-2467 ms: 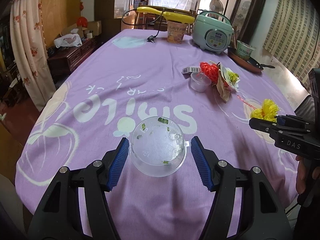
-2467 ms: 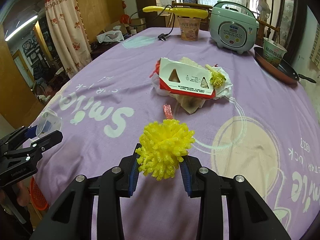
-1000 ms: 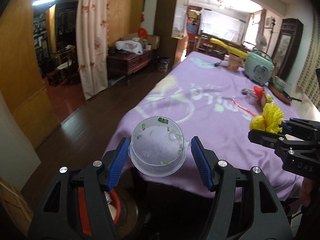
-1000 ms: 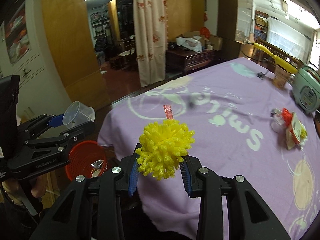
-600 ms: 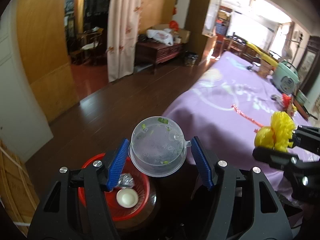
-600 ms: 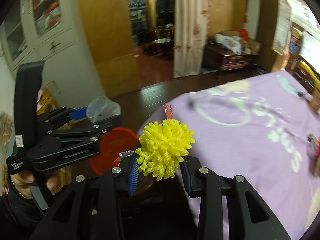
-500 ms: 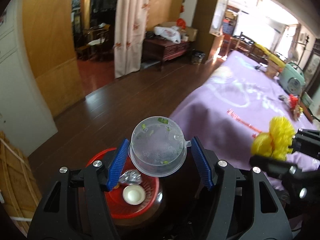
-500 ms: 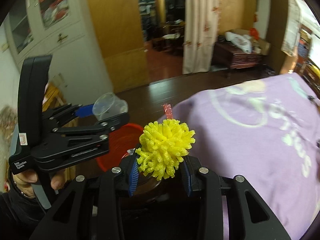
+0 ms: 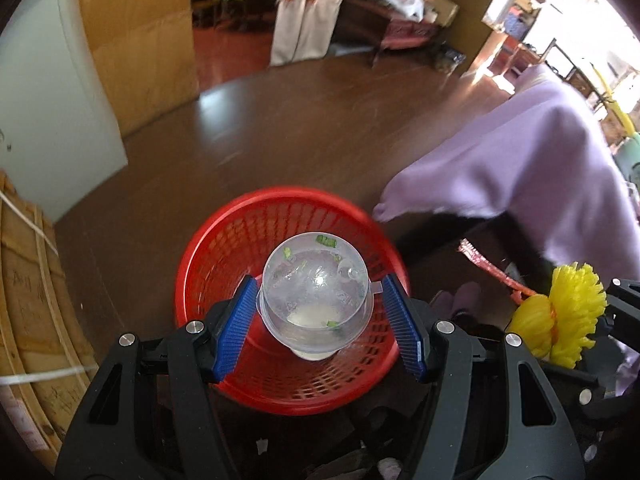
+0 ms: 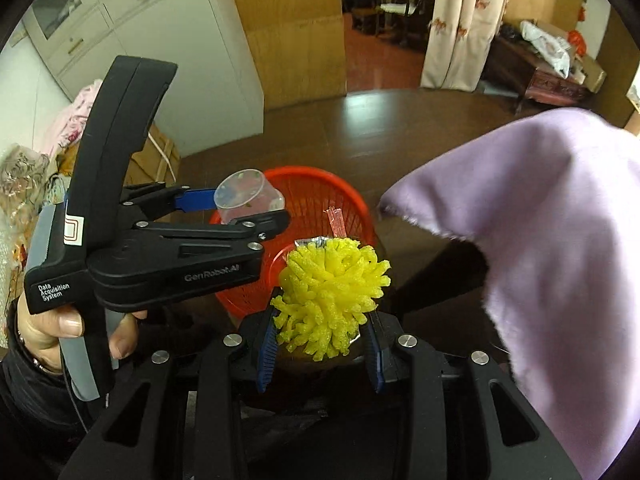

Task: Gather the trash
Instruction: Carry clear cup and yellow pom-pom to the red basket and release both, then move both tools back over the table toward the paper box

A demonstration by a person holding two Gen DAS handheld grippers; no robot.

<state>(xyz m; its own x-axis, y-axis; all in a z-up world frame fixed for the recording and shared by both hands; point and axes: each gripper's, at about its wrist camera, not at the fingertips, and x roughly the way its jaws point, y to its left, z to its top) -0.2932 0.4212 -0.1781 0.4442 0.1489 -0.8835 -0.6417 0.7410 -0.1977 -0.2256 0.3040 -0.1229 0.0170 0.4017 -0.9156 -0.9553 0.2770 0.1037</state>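
My left gripper [image 9: 318, 316] is shut on a clear plastic cup [image 9: 314, 292] with green food bits and holds it right over the red mesh trash basket [image 9: 224, 240] on the floor. In the right wrist view the cup [image 10: 248, 196] sits above the basket's [image 10: 320, 196] left rim. My right gripper [image 10: 320, 336] is shut on a yellow foam pom-pom [image 10: 332, 288] with a red strip [image 10: 336, 222], held at the basket's near right side. The pom-pom also shows in the left wrist view [image 9: 560, 320].
The purple tablecloth [image 9: 540, 168] hangs off the table corner just right of the basket. Dark wood floor [image 9: 280, 128] lies beyond. A white cabinet [image 10: 168, 40] and a cardboard box [image 9: 24, 300] stand at the left. A little trash lies in the basket.
Both grippers swung away from the table and down toward the floor. The basket has grown large in view; the cup now hangs over it and the pom-pom is at its edge.
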